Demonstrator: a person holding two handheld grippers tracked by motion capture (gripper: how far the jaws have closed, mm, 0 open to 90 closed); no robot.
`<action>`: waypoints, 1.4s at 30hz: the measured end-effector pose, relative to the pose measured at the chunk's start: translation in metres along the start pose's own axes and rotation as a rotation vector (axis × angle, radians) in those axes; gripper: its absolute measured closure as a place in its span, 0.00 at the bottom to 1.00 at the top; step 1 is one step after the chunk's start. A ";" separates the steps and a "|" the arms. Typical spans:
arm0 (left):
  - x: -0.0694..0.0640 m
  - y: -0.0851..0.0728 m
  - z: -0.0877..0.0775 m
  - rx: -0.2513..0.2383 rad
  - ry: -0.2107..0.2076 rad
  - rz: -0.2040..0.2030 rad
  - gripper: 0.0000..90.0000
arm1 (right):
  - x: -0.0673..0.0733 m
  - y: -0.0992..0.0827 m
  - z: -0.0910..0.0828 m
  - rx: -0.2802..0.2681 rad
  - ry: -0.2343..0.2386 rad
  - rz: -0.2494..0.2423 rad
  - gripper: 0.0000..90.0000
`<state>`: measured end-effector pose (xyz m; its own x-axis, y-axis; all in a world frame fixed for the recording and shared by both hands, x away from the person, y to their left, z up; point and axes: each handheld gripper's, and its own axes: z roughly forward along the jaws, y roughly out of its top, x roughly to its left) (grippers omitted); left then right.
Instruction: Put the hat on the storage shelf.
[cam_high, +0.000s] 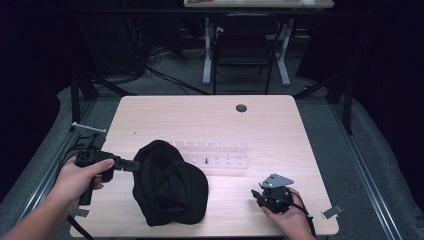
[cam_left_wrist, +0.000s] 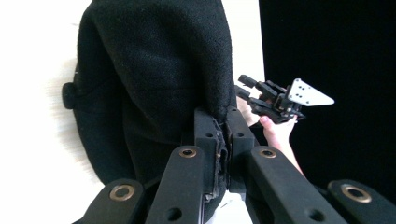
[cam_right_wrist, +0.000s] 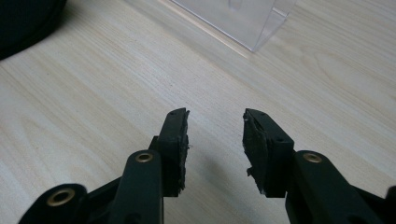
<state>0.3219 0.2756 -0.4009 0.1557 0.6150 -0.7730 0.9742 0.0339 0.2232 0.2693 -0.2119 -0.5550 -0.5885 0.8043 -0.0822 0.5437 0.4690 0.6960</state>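
In the high view, a black cap lies on the pale wooden counter, just in front of a clear plastic rack. The left hand-held gripper reaches in from the left and is clamped on the cap's near-left edge, while the right hand-held gripper rests well apart from it, near the counter's front right, with nothing in it. In the left gripper view, the jaws are closed tight on a fold of the cap's fabric, which bunches and hangs limp around them; the right hand-held gripper shows farther off, held in a hand. The cap looks light and soft, likely to sag and swing rather than keep its shape, so a pinch on the rim or a seam seems safer than one on loose cloth. In the right gripper view, the jaws stand partly open over bare counter, holding nothing, with a corner of the rack ahead and the cap's edge at upper left.
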 end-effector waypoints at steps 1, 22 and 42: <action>0.000 0.000 0.000 0.000 0.000 0.000 0.97 | 0.000 0.000 0.000 0.000 0.000 0.000 0.67; -0.035 0.010 -0.029 -0.083 -0.069 0.047 0.97 | 0.000 0.000 0.000 0.000 0.002 0.000 0.67; -0.067 0.034 -0.042 -0.156 -0.093 0.093 0.97 | -0.001 -0.001 0.002 -0.010 -0.001 0.004 0.66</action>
<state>0.3376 0.2683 -0.3165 0.2649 0.5462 -0.7947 0.9190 0.1067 0.3797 0.2708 -0.2128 -0.5565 -0.5855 0.8066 -0.0804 0.5399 0.4620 0.7036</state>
